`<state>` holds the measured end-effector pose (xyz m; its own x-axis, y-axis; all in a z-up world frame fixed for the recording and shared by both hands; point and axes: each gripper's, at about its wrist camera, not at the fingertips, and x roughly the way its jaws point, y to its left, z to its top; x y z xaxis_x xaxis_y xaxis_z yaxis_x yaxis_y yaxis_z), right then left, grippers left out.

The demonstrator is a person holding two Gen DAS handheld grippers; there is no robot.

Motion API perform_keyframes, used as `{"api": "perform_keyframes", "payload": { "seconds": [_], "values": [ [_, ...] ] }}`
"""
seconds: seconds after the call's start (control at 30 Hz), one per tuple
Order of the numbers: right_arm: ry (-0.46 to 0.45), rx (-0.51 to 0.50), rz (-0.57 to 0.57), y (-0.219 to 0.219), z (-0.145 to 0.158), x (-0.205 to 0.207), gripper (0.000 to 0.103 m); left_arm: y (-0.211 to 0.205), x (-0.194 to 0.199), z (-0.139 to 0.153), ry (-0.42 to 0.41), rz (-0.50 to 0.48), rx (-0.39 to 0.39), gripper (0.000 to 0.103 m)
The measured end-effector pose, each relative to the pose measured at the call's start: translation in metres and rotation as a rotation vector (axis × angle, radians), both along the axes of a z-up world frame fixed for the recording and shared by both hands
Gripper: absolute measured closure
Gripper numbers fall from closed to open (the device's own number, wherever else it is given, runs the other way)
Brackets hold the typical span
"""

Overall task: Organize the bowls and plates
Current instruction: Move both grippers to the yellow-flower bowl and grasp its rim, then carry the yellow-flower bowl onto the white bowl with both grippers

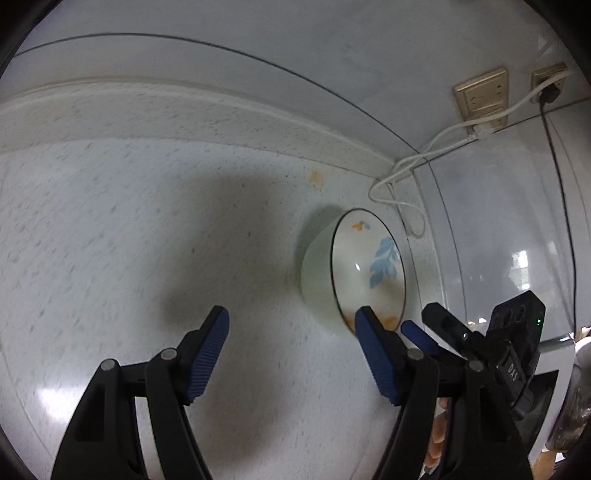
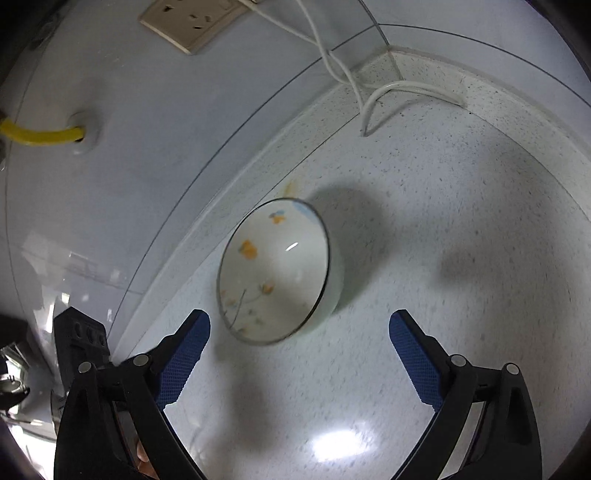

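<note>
Two hand-held grippers hang over a speckled white countertop (image 2: 424, 229), both with blue-padded fingers spread wide and nothing between them. In the right wrist view, the right gripper (image 2: 299, 326) frames the near rim of a single floral bowl (image 2: 273, 269), which sits upright on the counter close to the raised back edge and is touched by neither finger. In the left wrist view, the left gripper (image 1: 291, 323) points at bare counter, the same bowl (image 1: 354, 273) lying just off its right-hand finger, with the right gripper's black body (image 1: 476, 339) showing beside it.

No plates and no second bowl appear in either view, so the work seems to be at the reaching stage, with the bowl not yet picked up. The right gripper looks better placed for it; a grasp would call for one finger inside the rim and one outside the wall, then a firm pinch, since the glazed surface is likely slick.

Beyond the bowl, a looped white cable (image 2: 373, 99) rests in the counter's corner, below a beige wall socket (image 2: 192, 22) on the tiled wall. A yellow hose (image 2: 40, 134) enters the wall at left.
</note>
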<state>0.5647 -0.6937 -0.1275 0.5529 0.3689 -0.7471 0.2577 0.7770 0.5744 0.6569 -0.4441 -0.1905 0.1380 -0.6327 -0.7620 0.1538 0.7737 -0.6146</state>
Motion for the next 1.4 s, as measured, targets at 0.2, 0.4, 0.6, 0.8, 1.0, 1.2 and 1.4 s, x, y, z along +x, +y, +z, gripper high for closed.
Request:
{"api": "perform_keyframes", "payload": {
  "seconds": [0.2,0.4,0.6,0.8,1.0,1.2,1.4],
  "values": [
    [0.021,-0.009,0.03,-0.007,-0.014,0.027,0.007,-0.027,0.021,-0.02,0.017,-0.015,0.065,0.033],
    [0.038,-0.048,0.056,-0.007,-0.025,0.047,0.032,-0.046,0.026,-0.029,-0.004,-0.052,0.142,0.034],
    [0.046,-0.056,0.075,-0.004,-0.035,0.06,0.057,-0.055,0.032,-0.031,-0.013,-0.065,0.137,0.035],
    [0.063,-0.046,0.075,-0.001,-0.043,0.065,0.071,-0.067,0.035,-0.034,-0.001,-0.091,0.136,0.068],
    [0.071,-0.016,0.06,-0.001,-0.044,0.06,0.084,-0.066,0.026,-0.036,0.043,-0.106,0.093,0.087],
    [0.104,-0.017,0.08,0.009,-0.04,0.045,0.085,-0.04,0.001,-0.027,0.105,-0.083,0.069,0.087],
    [0.103,-0.024,0.123,0.042,-0.018,0.01,0.084,0.0,-0.045,0.01,0.089,-0.066,0.07,0.087]
  ]
}}
